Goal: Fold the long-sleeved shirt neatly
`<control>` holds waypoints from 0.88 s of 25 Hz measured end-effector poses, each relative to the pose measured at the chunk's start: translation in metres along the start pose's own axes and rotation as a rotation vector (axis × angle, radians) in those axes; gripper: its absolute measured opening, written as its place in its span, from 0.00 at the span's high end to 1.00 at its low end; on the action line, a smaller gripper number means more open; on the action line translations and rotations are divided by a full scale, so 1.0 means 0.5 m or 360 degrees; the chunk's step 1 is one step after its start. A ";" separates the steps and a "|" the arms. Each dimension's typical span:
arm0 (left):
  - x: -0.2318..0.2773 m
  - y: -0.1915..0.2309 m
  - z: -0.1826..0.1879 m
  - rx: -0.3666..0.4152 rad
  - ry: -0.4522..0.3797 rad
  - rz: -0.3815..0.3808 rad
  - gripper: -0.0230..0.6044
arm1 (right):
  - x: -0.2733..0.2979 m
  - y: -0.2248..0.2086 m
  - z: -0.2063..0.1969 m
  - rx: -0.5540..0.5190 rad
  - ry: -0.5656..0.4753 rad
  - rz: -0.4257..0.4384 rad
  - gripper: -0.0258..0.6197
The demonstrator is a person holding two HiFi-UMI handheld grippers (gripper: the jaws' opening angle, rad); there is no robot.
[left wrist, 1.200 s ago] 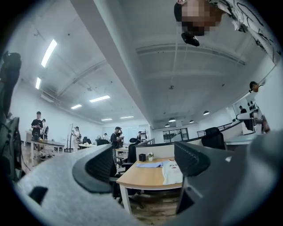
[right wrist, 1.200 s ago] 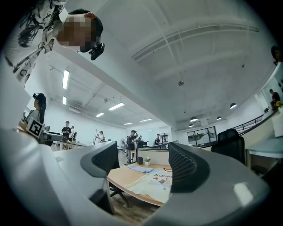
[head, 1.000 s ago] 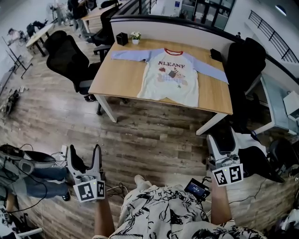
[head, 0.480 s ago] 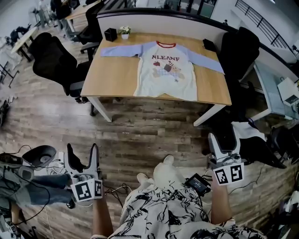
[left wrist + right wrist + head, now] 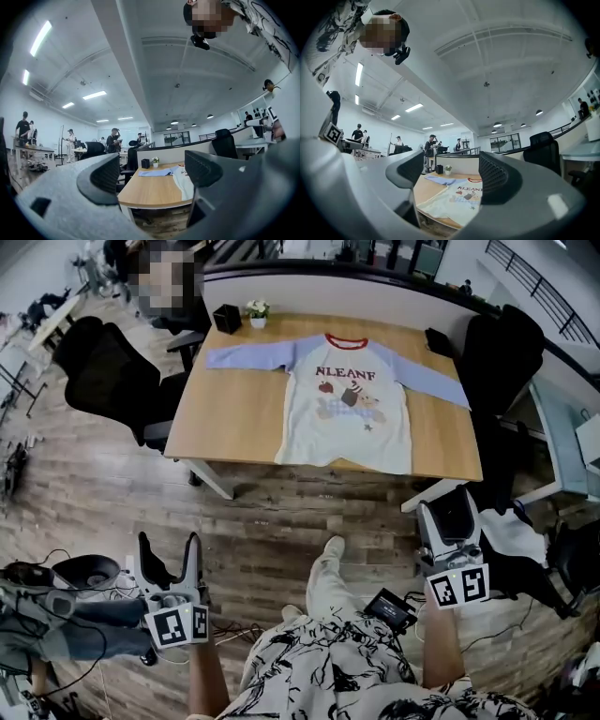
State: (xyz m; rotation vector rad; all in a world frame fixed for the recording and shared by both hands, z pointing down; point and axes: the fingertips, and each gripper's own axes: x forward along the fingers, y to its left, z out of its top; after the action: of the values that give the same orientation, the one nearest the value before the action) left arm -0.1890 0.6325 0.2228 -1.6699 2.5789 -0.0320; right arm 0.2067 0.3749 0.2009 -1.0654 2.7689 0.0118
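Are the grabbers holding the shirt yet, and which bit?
Nothing is held. The left gripper and right gripper both have their jaws apart and empty, away from the table where the shirt lies flat.

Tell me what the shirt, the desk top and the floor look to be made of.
Shirt: soft knit fabric, likely cotton; it lies limp and matte, with a printed front.
Desk top: wood or wood-look laminate, going by the even pale grain.
Floor: wood-pattern planks, darker and streaked; real timber or vinyl cannot be told.
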 end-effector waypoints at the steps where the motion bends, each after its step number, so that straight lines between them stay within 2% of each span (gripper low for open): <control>1: 0.030 -0.002 -0.001 0.0006 0.0009 0.0006 0.29 | 0.037 -0.016 -0.007 0.0007 -0.0001 0.0011 0.40; 8: 0.264 -0.033 0.011 0.0030 0.0037 -0.0017 0.29 | 0.251 -0.149 -0.021 -0.0007 -0.0017 0.0024 0.40; 14: 0.425 -0.086 -0.017 0.0019 0.0109 -0.0074 0.29 | 0.345 -0.271 -0.046 -0.0016 0.0058 -0.0034 0.40; 18: 0.500 -0.132 -0.063 0.0016 0.0189 -0.0163 0.29 | 0.372 -0.338 -0.098 -0.0024 0.0182 -0.0069 0.40; 22: 0.551 -0.168 -0.172 -0.0017 0.0374 -0.0263 0.29 | 0.369 -0.390 -0.215 0.0065 0.0388 -0.0146 0.40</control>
State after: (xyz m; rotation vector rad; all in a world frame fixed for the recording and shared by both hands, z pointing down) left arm -0.2304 0.3453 0.3005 -1.9893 2.5936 -0.2376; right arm 0.1850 0.0997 0.2873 -1.2590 2.9127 -0.1988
